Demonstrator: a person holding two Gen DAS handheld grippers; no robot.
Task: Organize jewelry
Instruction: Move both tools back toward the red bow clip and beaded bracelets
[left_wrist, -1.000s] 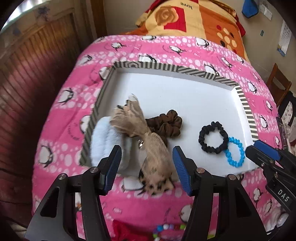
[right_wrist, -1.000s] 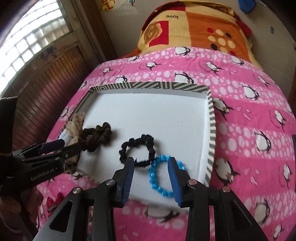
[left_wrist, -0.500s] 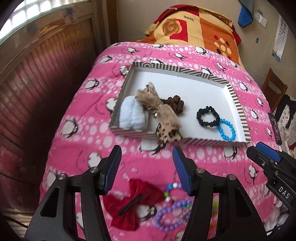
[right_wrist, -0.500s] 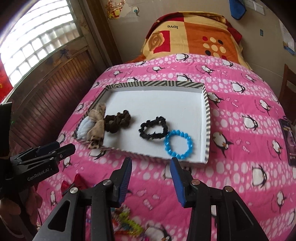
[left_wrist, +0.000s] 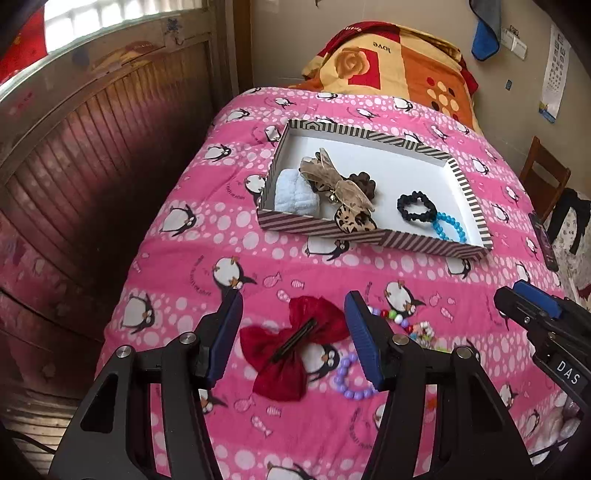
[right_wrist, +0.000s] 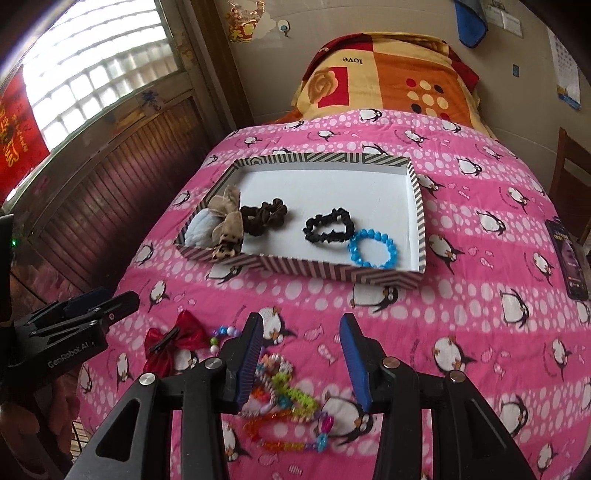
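Note:
A striped tray lies on the pink penguin quilt. In it are a light blue scrunchie, a beige bow with its leopard end draped over the near rim, a brown scrunchie, a black scrunchie and a blue bead bracelet. My left gripper hangs open above a red bow, apart from it. My right gripper is open and holds nothing. It hovers over a heap of colourful bead bracelets. A purple bead bracelet lies beside the red bow.
A dark phone lies on the quilt at the right. A folded orange blanket fills the far end of the bed. Wooden panelling runs along the left side, and a chair stands at the right.
Both grippers have drawn back from the tray toward the near end of the bed. The red bow and loose bead bracelets have come into view beneath them.

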